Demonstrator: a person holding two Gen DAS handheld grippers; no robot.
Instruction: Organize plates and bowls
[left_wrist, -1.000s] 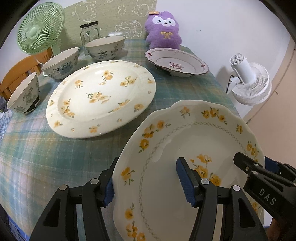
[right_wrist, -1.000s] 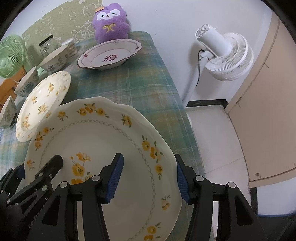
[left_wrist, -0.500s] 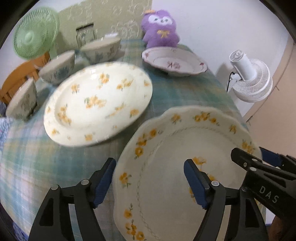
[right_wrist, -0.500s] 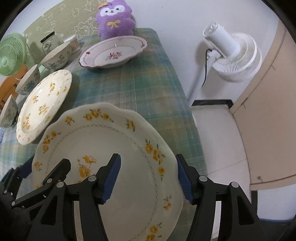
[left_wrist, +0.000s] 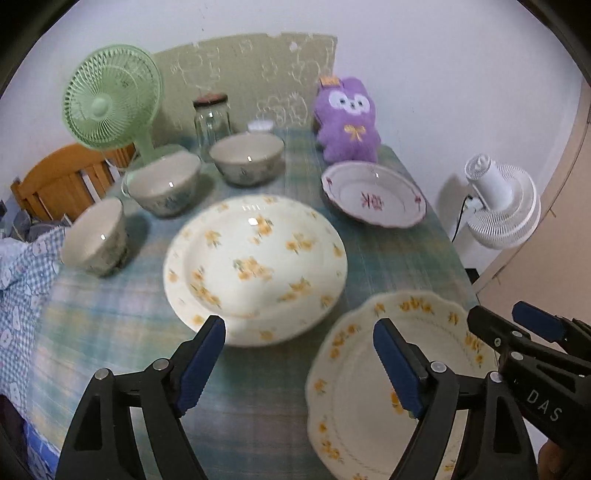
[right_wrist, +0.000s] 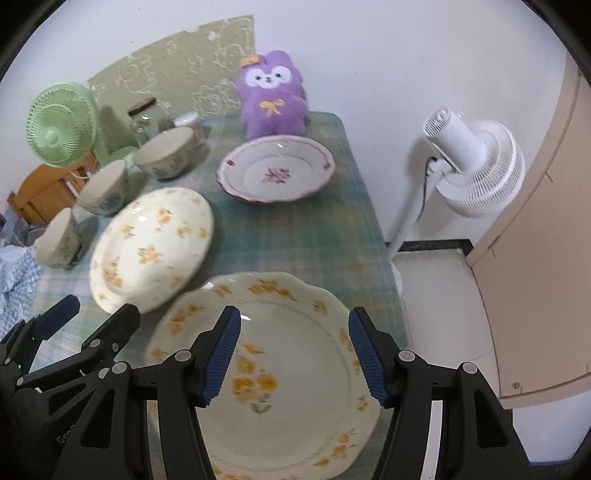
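A scalloped plate with yellow flowers (right_wrist: 280, 402) lies at the table's near right corner. My right gripper (right_wrist: 293, 356) hovers over it, open, and its pads do not touch the plate. My left gripper (left_wrist: 299, 365) hangs above the cloth just left of that plate (left_wrist: 369, 406); its jaws are opening and nothing is between them. A round plate with yellow flowers (left_wrist: 255, 266) sits mid-table. A white plate with red trim (left_wrist: 373, 194) lies behind it on the right. Three bowls (left_wrist: 242, 157) (left_wrist: 164, 186) (left_wrist: 98, 234) line the far left.
A purple plush toy (left_wrist: 347, 125), a glass jar (left_wrist: 211, 118) and a green fan (left_wrist: 110, 98) stand at the back of the table. A white floor fan (right_wrist: 476, 166) stands off the table's right edge. A wooden chair (left_wrist: 62, 181) and checked cloth (left_wrist: 22, 273) are on the left.
Both grippers have lifted away from the scalloped plate, which stays on the table. The left jaws have spread wider. More of the table and back wall now shows.
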